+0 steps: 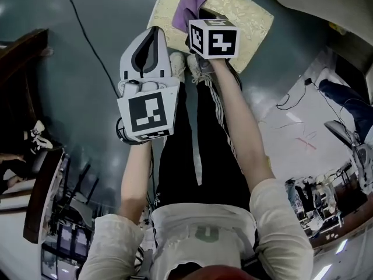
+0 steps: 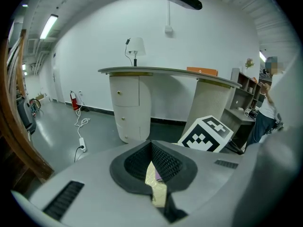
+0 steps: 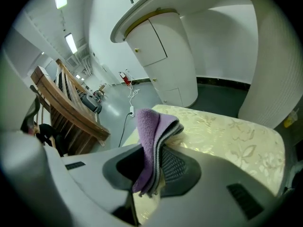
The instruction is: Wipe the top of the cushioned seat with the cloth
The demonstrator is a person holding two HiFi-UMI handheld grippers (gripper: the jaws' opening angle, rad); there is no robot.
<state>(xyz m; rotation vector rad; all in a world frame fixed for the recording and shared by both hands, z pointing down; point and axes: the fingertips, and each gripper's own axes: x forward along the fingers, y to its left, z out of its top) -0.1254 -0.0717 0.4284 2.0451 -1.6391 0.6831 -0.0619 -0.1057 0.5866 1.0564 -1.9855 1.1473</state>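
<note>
The cushioned seat (image 1: pixel 247 17) is pale yellow with a floral weave and lies at the top of the head view. A folded purple cloth (image 1: pixel 187 7) rests on its near left part. My right gripper (image 1: pixel 197 15) is shut on the cloth; in the right gripper view the cloth (image 3: pixel 152 141) stands up between the jaws over the seat (image 3: pixel 227 136). My left gripper (image 1: pixel 152 35) hangs left of the seat over the floor, shut with nothing in it. In the left gripper view its jaws (image 2: pixel 152 163) are pressed together, and the right gripper's marker cube (image 2: pixel 208 134) shows just beyond.
A white curved counter on round pedestals (image 2: pixel 130 103) stands behind the seat. A cable with a power strip (image 2: pixel 81 143) runs over the grey floor. Dark wooden furniture (image 1: pixel 23 51) is at the left, a white sheet with wires (image 1: pixel 303 127) at the right. The person's shoes (image 1: pixel 186 66) touch the seat's near edge.
</note>
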